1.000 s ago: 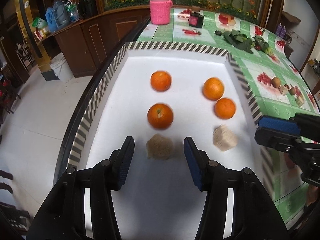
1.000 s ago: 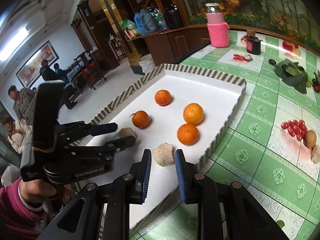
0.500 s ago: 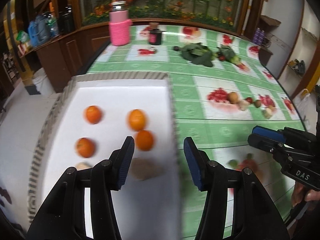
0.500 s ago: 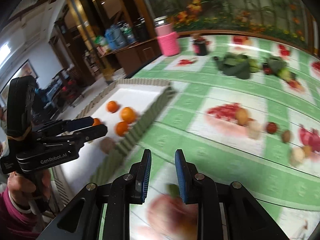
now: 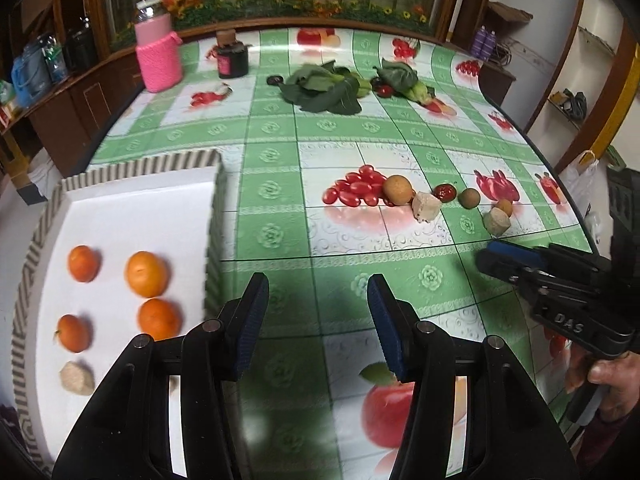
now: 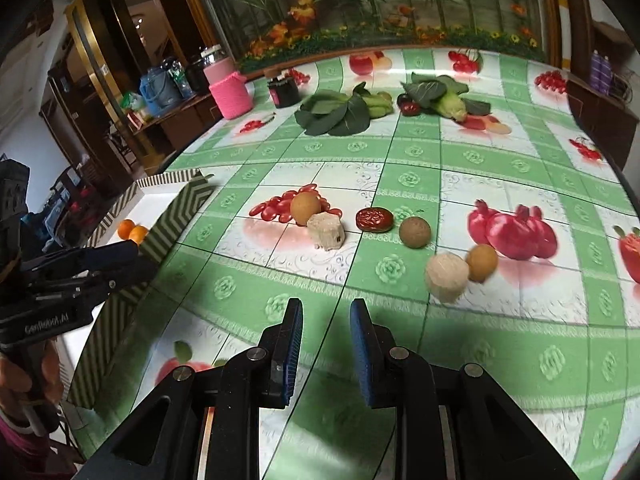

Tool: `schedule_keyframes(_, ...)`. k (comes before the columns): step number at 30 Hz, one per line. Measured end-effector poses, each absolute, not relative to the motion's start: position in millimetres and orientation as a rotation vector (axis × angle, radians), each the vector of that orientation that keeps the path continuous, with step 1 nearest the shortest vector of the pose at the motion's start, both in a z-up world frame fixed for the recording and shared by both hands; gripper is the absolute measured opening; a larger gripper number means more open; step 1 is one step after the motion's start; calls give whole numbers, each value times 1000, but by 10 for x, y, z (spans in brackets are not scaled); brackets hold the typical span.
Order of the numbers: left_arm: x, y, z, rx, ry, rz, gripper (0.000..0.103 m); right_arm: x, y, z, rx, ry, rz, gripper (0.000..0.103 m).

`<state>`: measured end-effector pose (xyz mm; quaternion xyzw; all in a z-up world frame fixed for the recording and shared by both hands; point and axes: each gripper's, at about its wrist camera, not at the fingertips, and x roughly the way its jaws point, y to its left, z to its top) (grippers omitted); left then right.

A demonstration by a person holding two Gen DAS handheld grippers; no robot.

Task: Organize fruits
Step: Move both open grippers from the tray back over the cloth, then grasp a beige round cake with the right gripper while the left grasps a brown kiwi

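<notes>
A white tray (image 5: 132,208) with a striped rim holds several oranges (image 5: 146,274) and a beige chunk (image 5: 77,377). Loose on the green tablecloth lie a tan round fruit (image 6: 306,208), a pale cut chunk (image 6: 327,231), a red date (image 6: 374,219), a brown-green round fruit (image 6: 415,232), a pale round piece (image 6: 447,277) and a small tan fruit (image 6: 482,263). My left gripper (image 5: 318,320) is open and empty over the cloth right of the tray. My right gripper (image 6: 325,350) is open and empty, short of the loose fruits.
Leafy greens (image 5: 326,88), a pink-sleeved bottle (image 5: 158,58) and a dark jar (image 5: 232,60) stand at the table's far side. The table's edge curves away at right (image 5: 560,184). The tray's striped wall (image 6: 176,216) stands left of the loose fruits.
Both grippers have swung right, away from the tray's beige chunks, and now face the loose fruits on the tablecloth. Both stayed open and empty.
</notes>
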<state>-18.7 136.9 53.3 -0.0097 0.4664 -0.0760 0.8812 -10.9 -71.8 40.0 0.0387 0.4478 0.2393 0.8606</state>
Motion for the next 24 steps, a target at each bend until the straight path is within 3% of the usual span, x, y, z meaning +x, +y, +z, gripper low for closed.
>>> schedule_keyframes(4,-58,1329,492,-13,981,-157,51,129,-539,320,30,962,504,23)
schedule_keyframes(13,159,1317,452,-41,1012,-183,51,494,-304,228,-20,970,502,35)
schedule_keyframes(17,251,1264,455,-43,1022,-203,51,548,-233,216,-52,946,508,35)
schedule_keyframes(19,300,1207,459,-38,1026,-216,51,535,-234,210,-53,946,521,26)
schedule_keyframes(24,463,993,437,-17,1036,-251,51,363,-335,274,-67,919,529,25)
